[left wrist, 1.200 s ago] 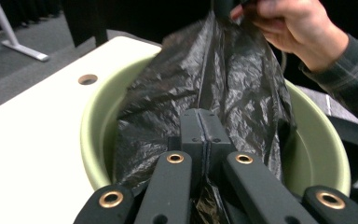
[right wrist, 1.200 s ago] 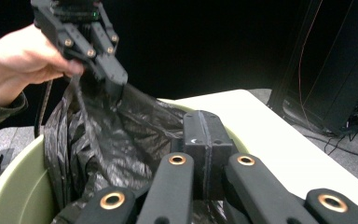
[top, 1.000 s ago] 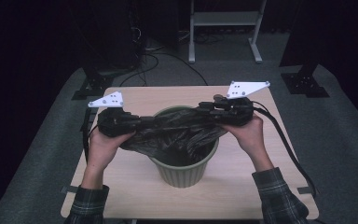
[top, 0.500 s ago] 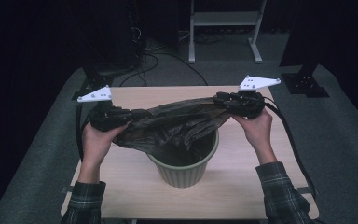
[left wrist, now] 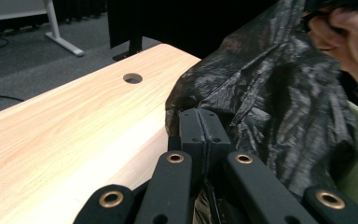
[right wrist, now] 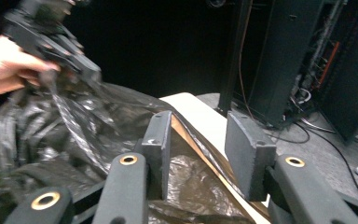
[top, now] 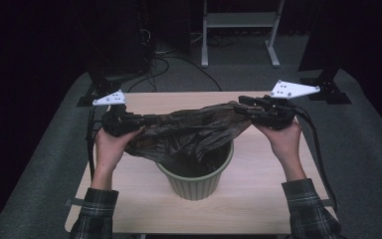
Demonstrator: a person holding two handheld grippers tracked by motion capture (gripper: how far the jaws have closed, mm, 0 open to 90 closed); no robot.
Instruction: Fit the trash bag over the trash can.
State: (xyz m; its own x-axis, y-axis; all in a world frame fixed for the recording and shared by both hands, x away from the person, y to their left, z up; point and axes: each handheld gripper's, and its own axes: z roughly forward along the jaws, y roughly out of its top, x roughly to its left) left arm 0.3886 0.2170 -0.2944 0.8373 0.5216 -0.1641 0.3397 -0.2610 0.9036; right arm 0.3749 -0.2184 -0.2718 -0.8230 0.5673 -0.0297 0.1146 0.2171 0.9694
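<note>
A: Item one: crumpled black plastic bin liner point(top: 189, 132). Location?

B: Stretched between the two tools above the ribbed pale-green plastic waste bin point(top: 195, 178), its lower folds hanging into the bin's mouth. The bin stands near the middle of the light wood-grain surface point(top: 258, 199).

A: Left tool point(top: 146, 119), condition?

B: Jaws pressed flat together on a fold of the liner's edge, as the left gripper view shows point(left wrist: 200, 133). Firm hold.

A: Right tool point(top: 243, 107)?

B: In the right gripper view point(right wrist: 198, 154) the jaws stand apart with a wide gap; film lies beneath and between them, draped rather than pinched. The hold on that side looks doubtful.

A: Handling note for the step?

B: The work appears to be spreading the liner's mouth to fit over the rim. The right tool should pinch one single layer of the edge before any further pull; then both tools should draw apart level and lower the mouth around the rim, not into it. Thin film tears if jerked.

A: Surroundings, obstructions?

B: Round cable hole point(left wrist: 133, 78) in the surface, harmless. White metal frame legs point(top: 238, 35) and dark cabinets with cables point(right wrist: 307, 70) on the floor beyond, well apart. The chief hindrance is the liner's own bunched folds covering the bin's opening.
</note>
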